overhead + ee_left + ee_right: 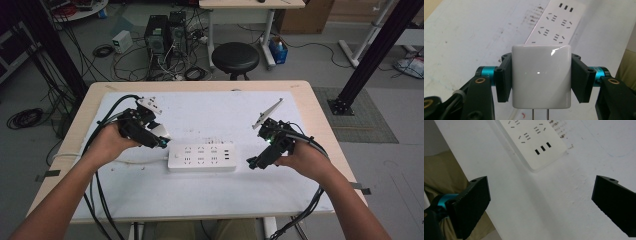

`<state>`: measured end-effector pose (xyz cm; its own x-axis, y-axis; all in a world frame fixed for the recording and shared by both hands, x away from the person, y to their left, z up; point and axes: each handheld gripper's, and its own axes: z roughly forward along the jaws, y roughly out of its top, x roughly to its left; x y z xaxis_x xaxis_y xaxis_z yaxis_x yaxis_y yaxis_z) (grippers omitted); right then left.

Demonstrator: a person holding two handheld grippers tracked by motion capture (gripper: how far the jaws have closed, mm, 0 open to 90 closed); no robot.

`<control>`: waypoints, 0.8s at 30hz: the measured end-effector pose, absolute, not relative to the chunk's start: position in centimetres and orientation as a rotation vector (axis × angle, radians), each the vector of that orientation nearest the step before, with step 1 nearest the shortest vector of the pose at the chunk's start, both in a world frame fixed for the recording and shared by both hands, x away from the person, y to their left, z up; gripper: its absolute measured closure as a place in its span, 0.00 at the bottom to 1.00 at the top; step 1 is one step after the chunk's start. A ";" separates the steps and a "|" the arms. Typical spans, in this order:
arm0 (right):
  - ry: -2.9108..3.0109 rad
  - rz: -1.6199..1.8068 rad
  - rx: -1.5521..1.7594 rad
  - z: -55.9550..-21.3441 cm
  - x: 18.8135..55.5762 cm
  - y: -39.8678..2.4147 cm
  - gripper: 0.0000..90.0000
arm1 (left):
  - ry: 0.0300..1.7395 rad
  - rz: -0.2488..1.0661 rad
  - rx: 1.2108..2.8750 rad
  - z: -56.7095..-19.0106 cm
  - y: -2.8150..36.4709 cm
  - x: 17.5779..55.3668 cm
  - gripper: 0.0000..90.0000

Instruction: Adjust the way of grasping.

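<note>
Overhead: left gripper [161, 140] carries charger [161, 132] beside strip [202, 157] on worktop [300, 95]; right gripper [257, 162] near strip's other end. Left view: charger [541, 76] clamped, unplugged. Right view: jaws spread, empty; strip [534, 142] ahead.

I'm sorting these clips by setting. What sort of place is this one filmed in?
Most likely a lab or workshop: computer towers with tangled cables on the floor, black metal frame posts beside the table, and a black stool.
</note>
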<state>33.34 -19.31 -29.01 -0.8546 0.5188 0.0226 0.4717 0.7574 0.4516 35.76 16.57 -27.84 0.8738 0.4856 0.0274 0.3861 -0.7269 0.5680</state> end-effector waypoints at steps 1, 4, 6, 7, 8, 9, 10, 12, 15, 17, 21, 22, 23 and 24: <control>2.849 0.704 0.809 -29.0 33.3 -19.2 0.01 | 0.618 0.234 2.472 -27.9 16.3 35.7 0.47; 2.855 0.746 0.809 -29.1 33.1 -18.7 0.01 | 0.566 0.235 2.472 -28.0 15.4 35.7 0.47; 2.852 0.788 0.813 -29.1 33.0 -18.4 0.01 | 0.556 0.231 2.471 -28.1 15.1 35.6 0.47; 2.853 0.804 0.814 -29.0 33.0 -18.2 0.01 | 0.532 0.235 2.472 -28.1 14.4 35.4 0.47; 2.854 0.826 0.819 -29.0 32.9 -18.1 0.01 | 0.514 0.237 2.475 -28.1 14.2 35.3 0.47; 2.859 0.846 0.830 -29.0 32.9 -17.9 0.01 | 0.504 0.241 2.472 -28.1 13.9 35.2 0.47; 2.858 0.874 0.835 -29.1 32.9 -17.7 0.01 | 0.486 0.244 2.472 -28.0 13.7 35.1 0.47; 2.864 0.937 0.868 -29.1 33.0 -17.5 0.01 | 0.455 0.253 2.475 -28.0 13.1 34.9 0.47; 2.863 1.045 0.929 -29.4 33.2 -17.2 0.01 | 0.423 0.259 2.482 -28.1 12.4 34.8 0.47; 2.857 1.096 0.976 -29.6 33.3 -17.0 0.01 | 0.410 0.255 2.485 -28.2 12.0 34.8 0.47; 2.839 1.218 1.029 -30.1 33.5 -16.6 0.01 | 0.365 0.258 2.492 -28.4 11.3 34.6 0.47; 2.830 1.253 1.053 -30.2 33.5 -16.4 0.01 | 0.341 0.258 2.492 -28.5 11.0 34.5 0.47; 2.825 1.272 1.062 -30.2 33.6 -16.3 0.01 | 0.319 0.258 2.493 -28.6 10.7 34.3 0.47; 2.822 1.304 1.076 -30.3 33.6 -16.1 0.01 | 0.304 0.255 2.497 -28.6 10.5 34.3 0.47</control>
<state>33.59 -16.11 -30.34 -0.7764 0.4995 0.3843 0.6165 0.4749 0.6280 34.28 10.48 -28.60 0.9552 0.2740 0.1122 0.1578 -0.7918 0.5901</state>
